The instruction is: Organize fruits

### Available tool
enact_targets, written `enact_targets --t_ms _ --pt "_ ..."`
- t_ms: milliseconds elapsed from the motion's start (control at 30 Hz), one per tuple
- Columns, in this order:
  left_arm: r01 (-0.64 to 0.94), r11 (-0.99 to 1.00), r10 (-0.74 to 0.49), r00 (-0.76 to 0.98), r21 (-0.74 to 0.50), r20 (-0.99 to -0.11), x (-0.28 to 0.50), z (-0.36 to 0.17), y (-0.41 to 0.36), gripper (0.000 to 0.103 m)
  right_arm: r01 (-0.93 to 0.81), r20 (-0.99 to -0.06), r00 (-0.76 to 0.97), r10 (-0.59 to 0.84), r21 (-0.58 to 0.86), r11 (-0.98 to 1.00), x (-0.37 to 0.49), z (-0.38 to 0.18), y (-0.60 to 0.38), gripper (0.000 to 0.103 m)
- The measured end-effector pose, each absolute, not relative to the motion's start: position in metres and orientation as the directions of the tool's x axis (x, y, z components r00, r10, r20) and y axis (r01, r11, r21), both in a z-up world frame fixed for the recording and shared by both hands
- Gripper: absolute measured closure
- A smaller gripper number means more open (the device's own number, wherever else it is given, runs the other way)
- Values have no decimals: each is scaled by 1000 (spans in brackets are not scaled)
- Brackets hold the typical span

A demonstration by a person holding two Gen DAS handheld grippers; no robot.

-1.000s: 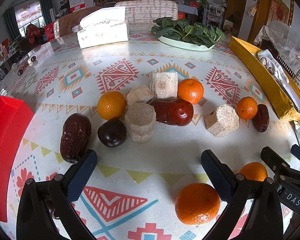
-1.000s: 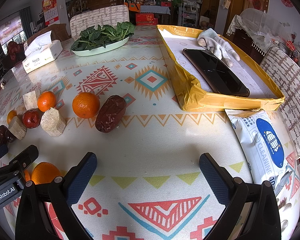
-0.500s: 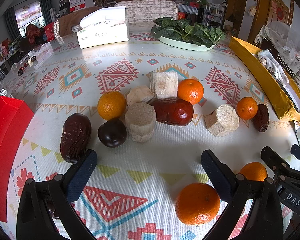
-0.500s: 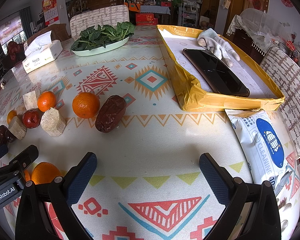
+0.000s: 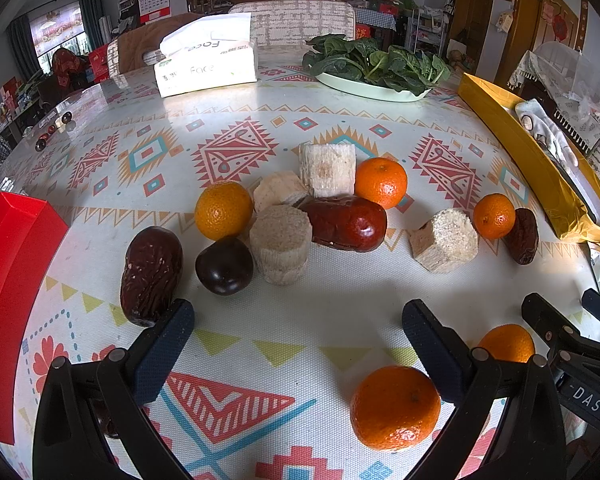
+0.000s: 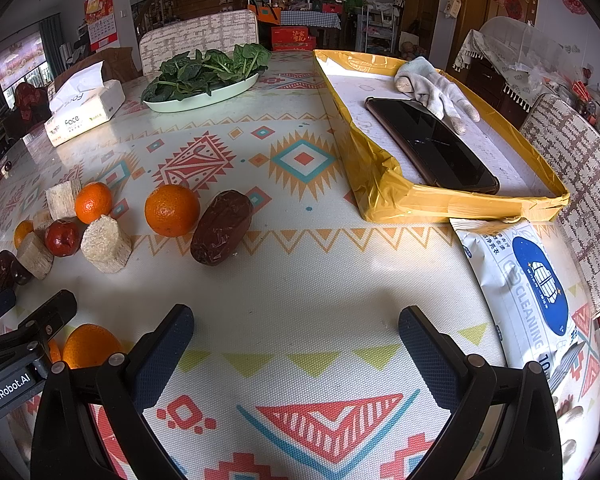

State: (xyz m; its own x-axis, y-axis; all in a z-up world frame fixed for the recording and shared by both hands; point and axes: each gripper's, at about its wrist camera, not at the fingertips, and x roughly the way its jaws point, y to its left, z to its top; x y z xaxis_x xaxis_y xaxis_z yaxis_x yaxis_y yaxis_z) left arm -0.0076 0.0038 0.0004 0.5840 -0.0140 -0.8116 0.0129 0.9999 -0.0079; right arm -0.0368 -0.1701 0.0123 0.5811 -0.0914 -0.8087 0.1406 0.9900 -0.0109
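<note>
Right, on my left cam the left gripper (image 5: pixel 296 332) sits spread wide w/ nothing between its pads. Wrinkled date (image 5: pixel 151 276) stands nearly on end by the left pad, long axis running away from me; red jujube (image 5: pixel 343 223) lies crosswise mid-table, oranges & cane chunks around it. Tissue box (image 5: pixel 206 62) reads "Face". Right gripper (image 6: pixel 296 330) is spread too, empty; wipes pack (image 6: pixel 528 288) reads "CLEANING".

Black gripper frames, silver screws, dark-blue textured fingers (image 5: pixel 162 350).
</note>
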Motion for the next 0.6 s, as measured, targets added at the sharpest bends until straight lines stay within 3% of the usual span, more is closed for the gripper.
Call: enact_targets --t_ms 467,600 --pt "130 991 -79 521 -13 -850 -9 2 5 0 159 -844 528 -92 -9 987 -45 14 -174 0" --pt "115 989 -141 556 -92 -820 -26 17 21 1 159 -843 530 -94 -10 987 -44 13 -173 0"
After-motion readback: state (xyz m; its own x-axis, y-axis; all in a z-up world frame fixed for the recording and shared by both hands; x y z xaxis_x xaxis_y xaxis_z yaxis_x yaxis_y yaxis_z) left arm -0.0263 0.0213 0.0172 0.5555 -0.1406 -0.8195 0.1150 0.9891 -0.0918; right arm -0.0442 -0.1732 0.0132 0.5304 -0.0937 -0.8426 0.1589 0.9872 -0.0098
